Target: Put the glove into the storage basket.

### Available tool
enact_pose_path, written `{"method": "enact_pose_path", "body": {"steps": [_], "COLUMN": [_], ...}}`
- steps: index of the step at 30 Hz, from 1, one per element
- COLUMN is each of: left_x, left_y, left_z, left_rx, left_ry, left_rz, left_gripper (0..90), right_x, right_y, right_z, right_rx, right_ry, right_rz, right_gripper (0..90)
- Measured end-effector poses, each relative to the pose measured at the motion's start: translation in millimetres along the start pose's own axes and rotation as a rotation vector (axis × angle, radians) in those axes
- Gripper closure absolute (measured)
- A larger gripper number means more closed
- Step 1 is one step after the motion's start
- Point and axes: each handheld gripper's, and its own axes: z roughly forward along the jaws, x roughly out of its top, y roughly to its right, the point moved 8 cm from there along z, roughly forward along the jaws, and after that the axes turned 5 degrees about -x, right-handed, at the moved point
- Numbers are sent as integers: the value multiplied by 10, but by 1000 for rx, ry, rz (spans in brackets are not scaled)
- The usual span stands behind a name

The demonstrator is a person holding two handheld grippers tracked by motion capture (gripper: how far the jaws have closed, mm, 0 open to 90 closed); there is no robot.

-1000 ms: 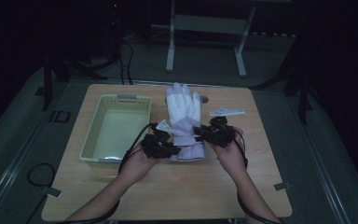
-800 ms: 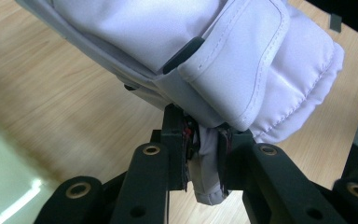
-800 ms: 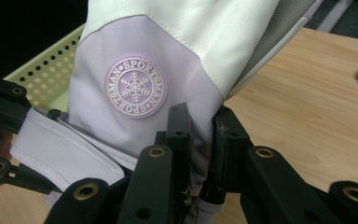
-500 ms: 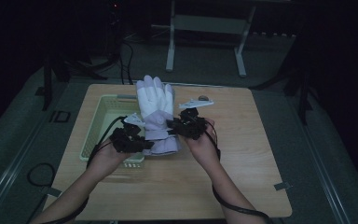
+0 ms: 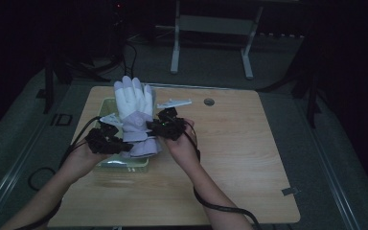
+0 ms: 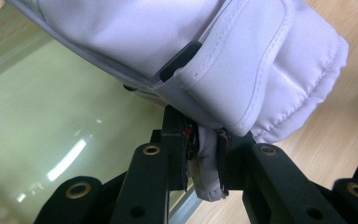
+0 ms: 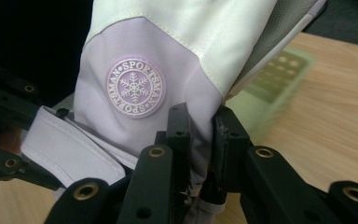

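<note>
Glove (image 5: 135,120) now over bin (image 6: 37,121) — snowflake badge (image 7: 135,87)

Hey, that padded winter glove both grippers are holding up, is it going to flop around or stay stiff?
The glove probably holds its shape: its fingers stand upright while both grippers pinch only the cuff. The quilted, stitched cuff looks soft, so it likely squashes in the jaws. Its smooth fabric may be slightly slippery.
</note>
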Motion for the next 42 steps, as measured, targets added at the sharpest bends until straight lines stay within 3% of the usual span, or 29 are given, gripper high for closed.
{"method": "enact_pose_path", "body": {"steps": [3,9,12,13,16,21,29,32,35,40,42], "left_x": [-154,-311,-392,-452,-502,-588,-673,-692,-717,-733,-727], "left_y": [-156,-324,-396,-438,-472,-548,-620,-627,-643,-655,-660], "left_z": [-102,-115,-29,63,167,385,524,551,573,569,567], "left_rx": [-3,-15,-43,-52,-53,-61,-73,-58,-45,-44,-30], "left_ry": [-36,-78,-89,-101,-104,-151,-209,-217,-217,-207,-194], "left_rz": [-10,-14,-34,-48,-65,-112,-163,-169,-174,-190,-186], "left_gripper": [764,764,764,764,763,762,760,750,723,687,619], "right_x": [3,-50,-96,-184,-253,-425,-558,-589,-591,-554,-524], "right_y": [-160,-298,-297,-277,-245,-155,-122,-115,-118,-125,-118], "right_z": [192,452,521,611,683,870,1040,1070,1078,1054,1031], "right_rx": [20,31,32,28,21,-12,-47,-53,-40,-61,-54], "right_ry": [-5,-28,-41,-65,-79,-161,-259,-290,-286,-257,-229], "right_rz": [11,14,22,29,34,42,50,40,36,-12,-31], "right_gripper": [787,788,788,787,787,786,775,732,679,533,494]}}
